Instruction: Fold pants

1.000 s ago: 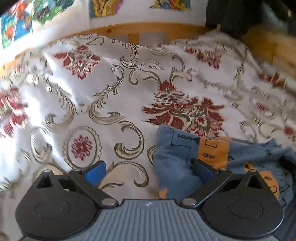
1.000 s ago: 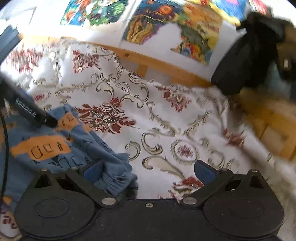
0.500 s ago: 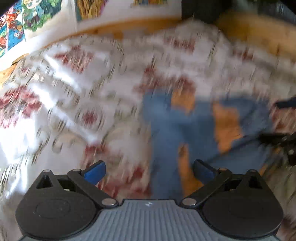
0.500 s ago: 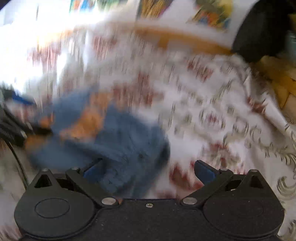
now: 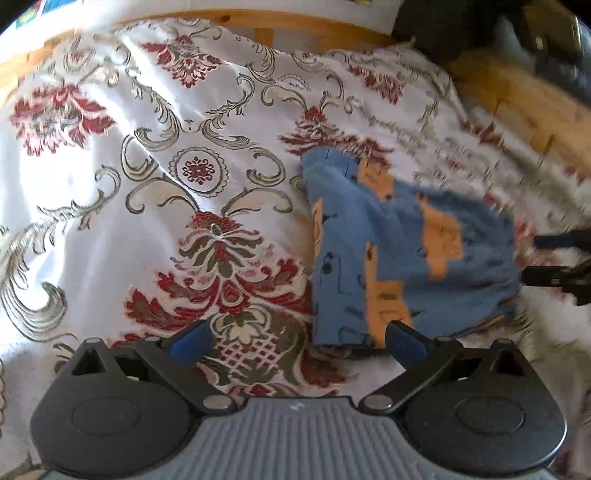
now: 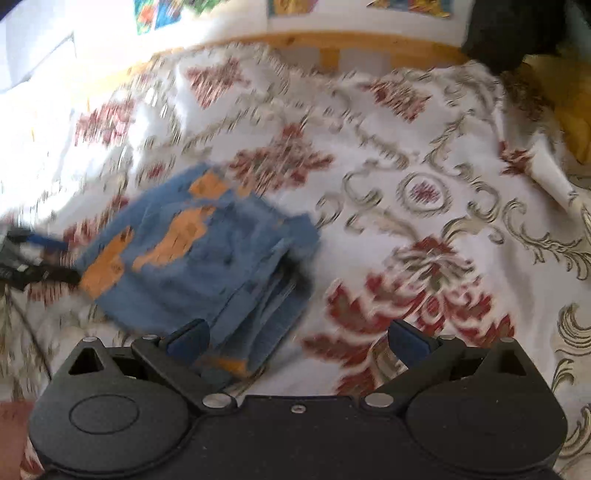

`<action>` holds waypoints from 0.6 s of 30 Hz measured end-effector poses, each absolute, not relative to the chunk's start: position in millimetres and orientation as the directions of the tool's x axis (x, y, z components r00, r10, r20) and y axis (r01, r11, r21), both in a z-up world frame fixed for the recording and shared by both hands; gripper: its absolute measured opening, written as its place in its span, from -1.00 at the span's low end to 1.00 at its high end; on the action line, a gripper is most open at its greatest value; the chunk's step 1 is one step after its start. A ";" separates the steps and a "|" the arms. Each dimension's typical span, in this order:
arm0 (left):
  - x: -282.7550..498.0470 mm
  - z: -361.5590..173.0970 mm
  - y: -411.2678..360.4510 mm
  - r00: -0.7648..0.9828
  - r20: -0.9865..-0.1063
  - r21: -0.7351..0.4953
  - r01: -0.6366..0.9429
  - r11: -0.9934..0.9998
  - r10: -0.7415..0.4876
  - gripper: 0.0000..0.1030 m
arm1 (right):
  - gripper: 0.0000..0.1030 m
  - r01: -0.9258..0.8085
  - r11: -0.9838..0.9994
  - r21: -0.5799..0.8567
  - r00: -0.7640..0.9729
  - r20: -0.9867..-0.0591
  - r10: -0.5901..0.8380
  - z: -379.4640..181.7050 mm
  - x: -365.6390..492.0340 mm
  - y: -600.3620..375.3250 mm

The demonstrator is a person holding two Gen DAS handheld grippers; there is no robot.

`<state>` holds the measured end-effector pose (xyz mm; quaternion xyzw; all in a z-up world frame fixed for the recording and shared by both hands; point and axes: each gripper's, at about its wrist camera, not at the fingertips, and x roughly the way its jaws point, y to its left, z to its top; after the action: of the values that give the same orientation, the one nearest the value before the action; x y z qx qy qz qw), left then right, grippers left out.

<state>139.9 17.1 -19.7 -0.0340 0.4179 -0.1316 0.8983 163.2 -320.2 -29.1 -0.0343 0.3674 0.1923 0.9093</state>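
While both fingers gape:
Left gripper [image 5: 295,341]: spread wide, empty, near the pants' edge.
Right gripper [image 6: 297,339]: spread wide, empty.
Pants [image 5: 402,254]: blue-and-orange folded bundle on floral bedspread [image 5: 147,184].
Beyond: wooden bed frame [image 5: 314,33].

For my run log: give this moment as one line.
pants: folded bundle on bedspread | left gripper: open, empty | right gripper: open, empty
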 end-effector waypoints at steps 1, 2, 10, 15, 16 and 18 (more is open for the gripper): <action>142.3 -17.4 19.9 0.613 -0.737 -0.203 0.203 0.958 -0.286 0.99 | 0.99 -0.357 0.925 0.132 0.667 -0.657 0.351 -28.4 166.4 -328.2; 145.3 -15.3 21.8 0.612 -0.729 -0.232 0.198 0.952 -0.305 0.99 | 0.99 -0.336 0.921 0.195 0.674 -0.633 0.380 -28.9 170.6 -335.4; 190.1 -13.2 -0.6 0.580 -0.748 -0.282 0.165 0.945 -0.325 0.99 | 0.98 -0.297 0.799 0.522 0.703 -0.447 0.553 -51.9 225.0 -353.5; 206.1 -23.3 -4.3 0.534 -0.775 -0.300 0.157 0.941 -0.337 0.99 | 0.99 -0.338 0.745 0.575 0.678 -0.401 0.616 -65.8 241.6 -349.7; 206.9 -26.8 -2.9 0.527 -0.781 -0.303 0.149 0.941 -0.335 0.99 | 0.98 -0.353 0.743 0.568 0.674 -0.397 0.623 -65.8 244.0 -347.9; 206.0 -33.2 0.2 0.519 -0.789 -0.301 0.139 0.944 -0.328 0.99 | 0.86 -0.359 0.743 0.566 0.673 -0.394 0.626 -67.6 246.3 -346.6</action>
<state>206.0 0.2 -33.2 -0.1002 0.4713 -0.1348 0.8658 246.3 -346.6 -67.6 0.2273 0.2936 0.2777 0.8860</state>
